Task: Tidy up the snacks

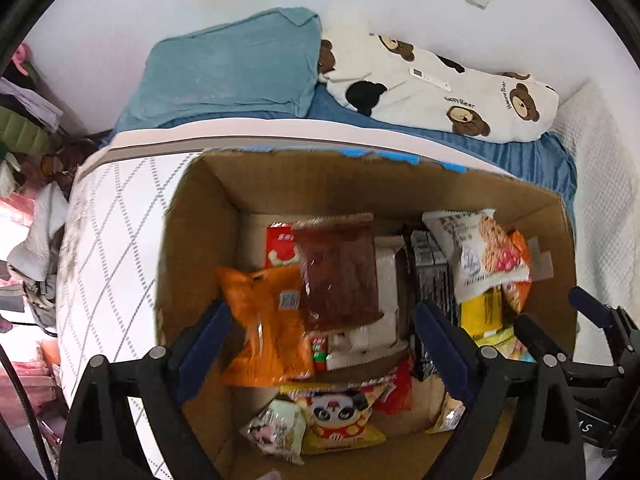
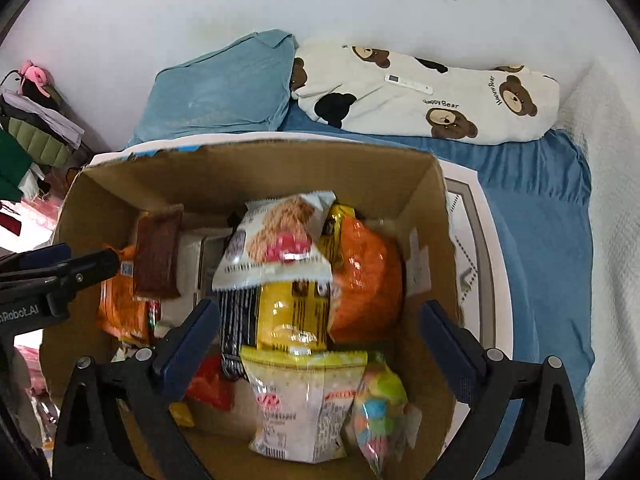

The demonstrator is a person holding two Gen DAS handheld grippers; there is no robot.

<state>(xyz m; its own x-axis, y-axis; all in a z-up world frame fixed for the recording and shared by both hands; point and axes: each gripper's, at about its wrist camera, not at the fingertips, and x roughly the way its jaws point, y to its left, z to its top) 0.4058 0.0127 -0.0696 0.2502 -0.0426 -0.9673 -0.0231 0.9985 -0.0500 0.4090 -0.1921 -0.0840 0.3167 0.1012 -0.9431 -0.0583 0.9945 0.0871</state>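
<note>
An open cardboard box (image 1: 204, 216) (image 2: 280, 168) holds several snack packets. In the left wrist view my left gripper (image 1: 322, 320) hangs open above the box, over a brown packet (image 1: 340, 264) and an orange packet (image 1: 260, 332); its pads touch neither. A panda-print packet (image 1: 340, 412) lies lower down. My right gripper (image 2: 320, 314) also stands open, above a white biscuit packet (image 2: 280, 240), a yellow packet (image 2: 292, 308) and an orange bag (image 2: 368, 276). Each gripper shows in the other's view, the right one (image 1: 552, 312) at the right edge and the left one (image 2: 60, 268) at the left edge.
The box leans against a white mattress edge (image 1: 120, 240) of a bed with a blue sheet (image 2: 540, 220). A teal pillow (image 1: 240, 64) and a bear-print pillow (image 1: 440, 84) with a white remote (image 1: 430, 79) lie behind. Clothes and clutter (image 1: 28, 120) pile up at the left.
</note>
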